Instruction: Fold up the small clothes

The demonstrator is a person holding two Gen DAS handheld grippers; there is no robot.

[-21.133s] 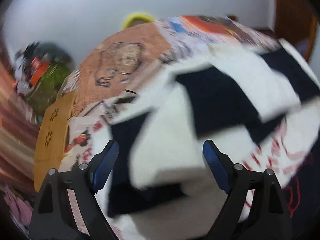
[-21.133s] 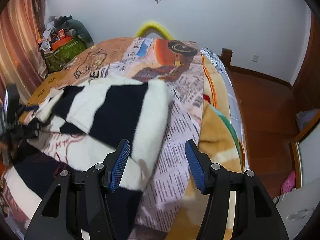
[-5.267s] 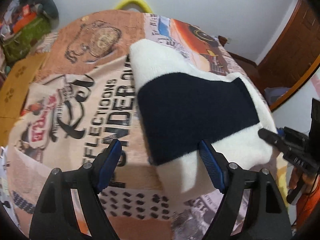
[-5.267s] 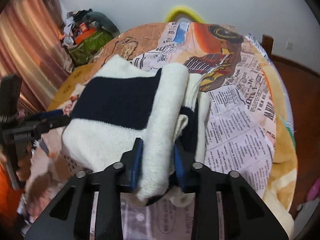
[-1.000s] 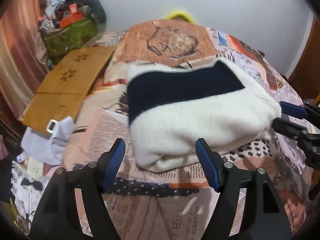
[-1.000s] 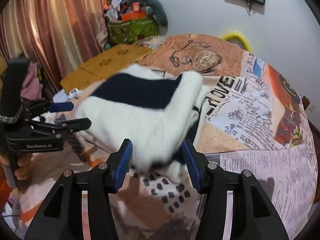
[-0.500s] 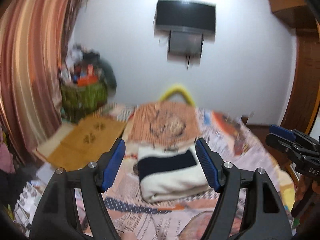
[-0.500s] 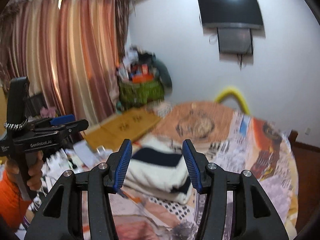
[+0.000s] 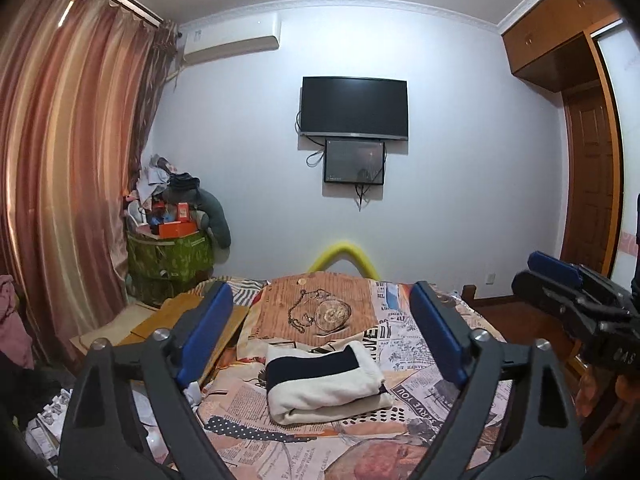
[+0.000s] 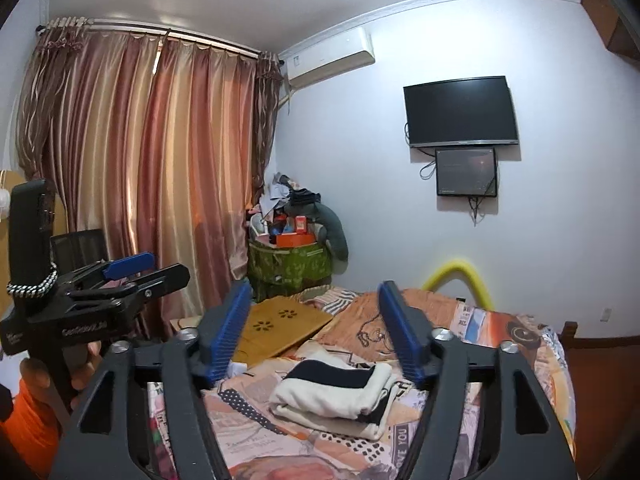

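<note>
Both grippers held wide apart and empty above the bed

We see the left gripper (image 9: 320,336) and right gripper (image 10: 316,328) well clear of the folded sweater (image 9: 322,380), lying on the bed (image 9: 404,344) with its long axis across; a wooden board (image 10: 280,326) lies left, the television (image 9: 354,107) beyond.

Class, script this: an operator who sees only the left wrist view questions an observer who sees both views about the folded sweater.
Operator: Is the sweater's right edge tidy?
Observer: From the right wrist, the sweater shows stacked layers at that edge, with a dark band between white ones.
Operator: What does my left gripper hide?
Observer: A wooden board with two flower cut-outs, left of the sweater and beyond it.
</note>
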